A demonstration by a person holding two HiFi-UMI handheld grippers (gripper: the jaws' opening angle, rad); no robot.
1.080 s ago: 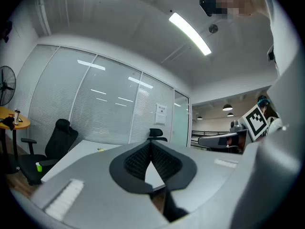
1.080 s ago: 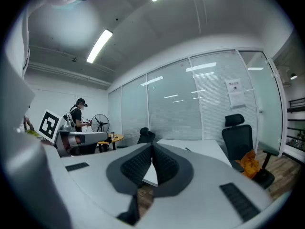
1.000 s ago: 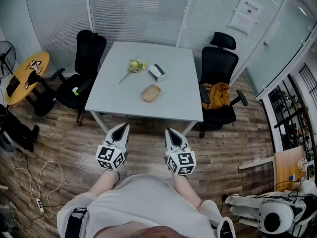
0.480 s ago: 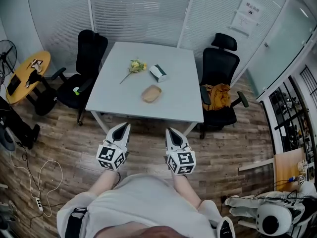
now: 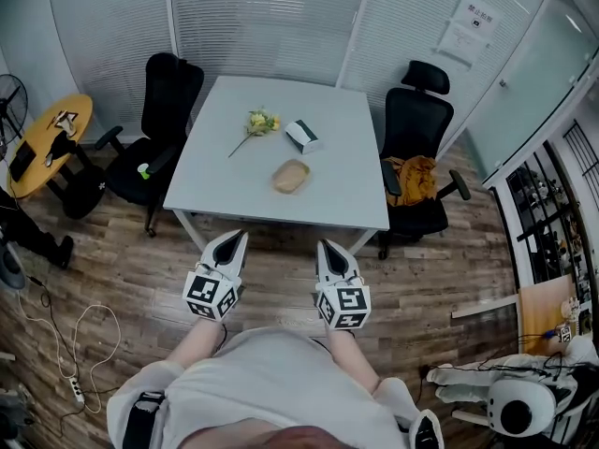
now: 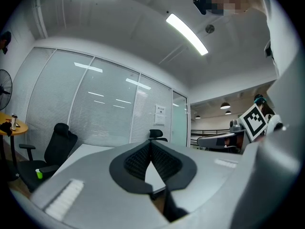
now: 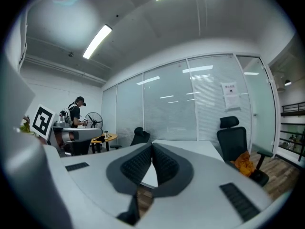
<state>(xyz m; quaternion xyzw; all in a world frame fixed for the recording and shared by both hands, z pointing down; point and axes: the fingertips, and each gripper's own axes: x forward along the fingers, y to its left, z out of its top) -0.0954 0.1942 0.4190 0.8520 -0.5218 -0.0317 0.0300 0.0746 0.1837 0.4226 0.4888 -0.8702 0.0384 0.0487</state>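
Standing off with left gripper (image 5: 229, 240) and right gripper (image 5: 328, 248) both empty, fingers closed together, well short of the desk (image 5: 328, 138) bearing yellow flower (image 5: 255, 123), box (image 5: 301, 136) and wooden dish (image 5: 291, 176).

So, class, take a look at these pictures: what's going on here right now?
A person stands on a wooden floor holding a left gripper and a right gripper side by side out in front. Both have their jaws closed on nothing, and neither touches anything. Just ahead is a white table with a flower, a small box and a wooden dish lying on it. A black chair stands at one side of the table, and another chair at the other.
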